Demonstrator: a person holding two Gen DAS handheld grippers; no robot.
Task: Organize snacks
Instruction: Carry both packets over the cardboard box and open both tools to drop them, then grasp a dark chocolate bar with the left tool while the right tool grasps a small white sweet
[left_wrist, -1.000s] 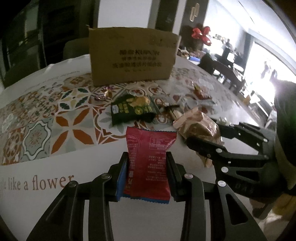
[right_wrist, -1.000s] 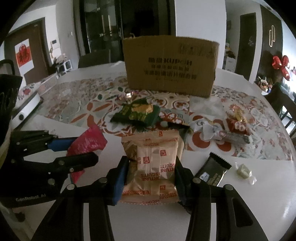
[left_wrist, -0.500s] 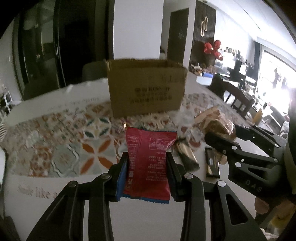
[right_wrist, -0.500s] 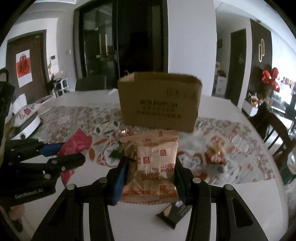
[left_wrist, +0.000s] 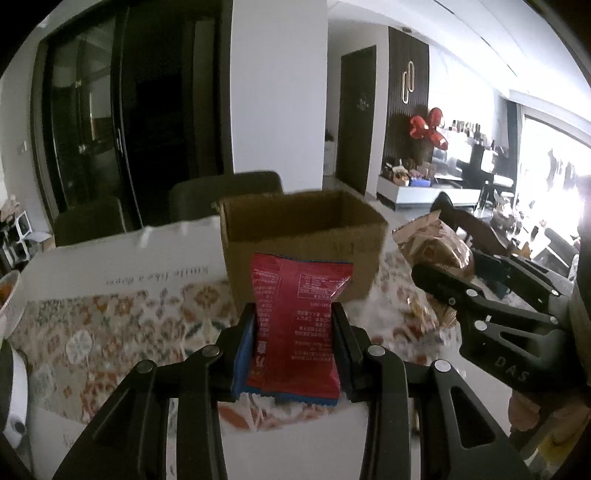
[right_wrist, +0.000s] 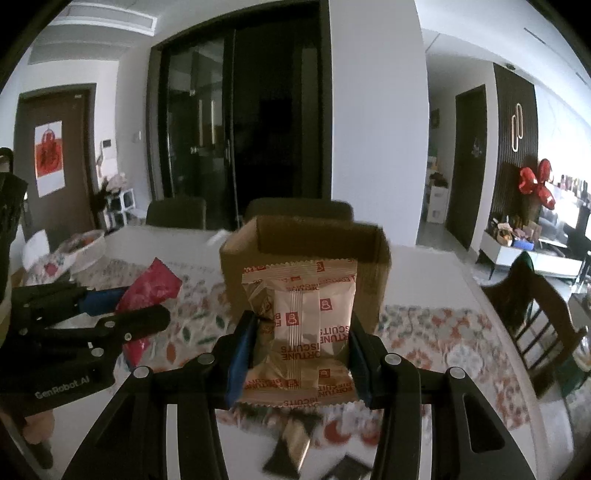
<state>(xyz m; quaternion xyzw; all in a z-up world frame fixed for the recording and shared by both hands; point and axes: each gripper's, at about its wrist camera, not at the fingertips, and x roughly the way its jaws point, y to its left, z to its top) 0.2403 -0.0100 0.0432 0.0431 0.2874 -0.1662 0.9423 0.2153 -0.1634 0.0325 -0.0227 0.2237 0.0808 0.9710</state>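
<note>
Two grippers each carry a snack above the table (left_wrist: 110, 266), side by side and facing an open cardboard box (left_wrist: 299, 236). The left gripper (left_wrist: 293, 345) is clamped on a red packet (left_wrist: 295, 317), which stands upright between its fingers with the top edge rising well past the tips. In the left wrist view the packet sits in front of the box's near wall. The right gripper (right_wrist: 297, 354) is clamped on a tan biscuit pack (right_wrist: 301, 325), also upright, its printed lettering upside down, and it overlaps the box front in the right wrist view. Both snacks are off the table and outside the box, whose open top shows behind them. Dark wrappers (right_wrist: 291, 446) lie blurred on the patterned cloth (right_wrist: 436, 332) below the right gripper. Chairs (left_wrist: 225, 195) stand behind the table.
</note>
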